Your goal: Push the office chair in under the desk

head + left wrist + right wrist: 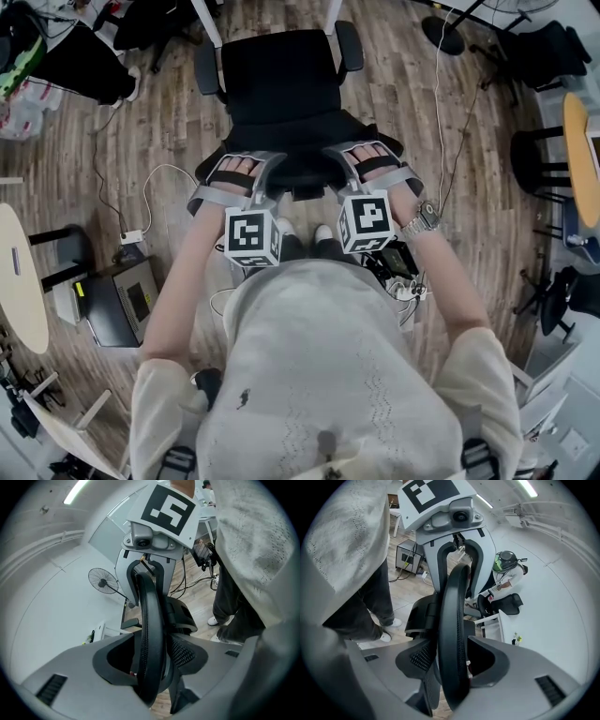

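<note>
A wood-plank floor (141, 141) fills the room, with white and black cables (439, 112) trailing across it. At its middle stands one black office chair (281, 89). The seat reaches in between the two white legs (209, 26) of the desk, whose front edge the head view cuts off, and the backrest stands out on the person's side. Two armrests (206, 67) flank the seat. In the right gripper view the white desk (499, 620) shows beyond the chair, and a small bottle-like item (515, 638) stands near its edge, too small to tell more. Two round wooden tabletops (19, 281) sit at the far left and far right of the room. Two more black chairs (548, 52) stand off beyond the desk's two ends. One grey box-like unit (122, 300) rests on the floor to the left, and what it holds cannot be told. One standing fan (103, 581) is set against the pale wall. The person holds two grippers side by side on the backrest's top rim (295, 173). The left gripper (157, 644) has its jaws closed onto that rim, which runs up between them, and the right gripper (451, 644) clamps the same rim in the same way. Each carries one marker cube (251, 236). One wristwatch (427, 218) sits on the right wrist, and one white power strip (131, 236) lies on the floor at the left.
</note>
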A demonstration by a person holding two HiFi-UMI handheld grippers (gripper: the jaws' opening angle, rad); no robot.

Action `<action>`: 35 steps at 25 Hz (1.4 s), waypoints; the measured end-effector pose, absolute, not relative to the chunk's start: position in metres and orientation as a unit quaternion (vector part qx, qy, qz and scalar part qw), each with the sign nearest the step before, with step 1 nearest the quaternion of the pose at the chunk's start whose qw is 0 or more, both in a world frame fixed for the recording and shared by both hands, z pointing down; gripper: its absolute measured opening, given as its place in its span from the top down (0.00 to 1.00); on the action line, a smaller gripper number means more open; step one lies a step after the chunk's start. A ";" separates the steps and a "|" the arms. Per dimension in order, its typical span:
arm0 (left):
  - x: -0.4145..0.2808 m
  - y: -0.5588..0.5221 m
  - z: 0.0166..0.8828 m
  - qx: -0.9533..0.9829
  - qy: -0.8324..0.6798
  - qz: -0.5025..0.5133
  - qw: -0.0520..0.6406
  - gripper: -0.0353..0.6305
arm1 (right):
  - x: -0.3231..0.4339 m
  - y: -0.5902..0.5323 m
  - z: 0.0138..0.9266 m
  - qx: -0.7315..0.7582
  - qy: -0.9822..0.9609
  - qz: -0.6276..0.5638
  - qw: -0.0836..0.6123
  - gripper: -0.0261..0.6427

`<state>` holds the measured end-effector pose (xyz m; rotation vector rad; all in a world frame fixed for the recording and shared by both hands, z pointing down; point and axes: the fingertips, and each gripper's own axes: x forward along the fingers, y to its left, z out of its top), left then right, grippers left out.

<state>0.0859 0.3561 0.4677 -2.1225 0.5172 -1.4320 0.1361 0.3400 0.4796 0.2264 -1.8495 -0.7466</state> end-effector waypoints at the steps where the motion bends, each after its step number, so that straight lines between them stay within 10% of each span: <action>1: 0.086 0.353 0.469 -0.783 0.190 -0.532 0.260 0.60 | 0.136 0.337 0.481 0.093 -0.776 -0.314 0.538 0.64; 35: 0.081 0.318 0.514 -0.724 0.155 -0.589 0.325 0.70 | 0.125 0.306 0.517 0.081 -0.740 -0.341 0.575 0.73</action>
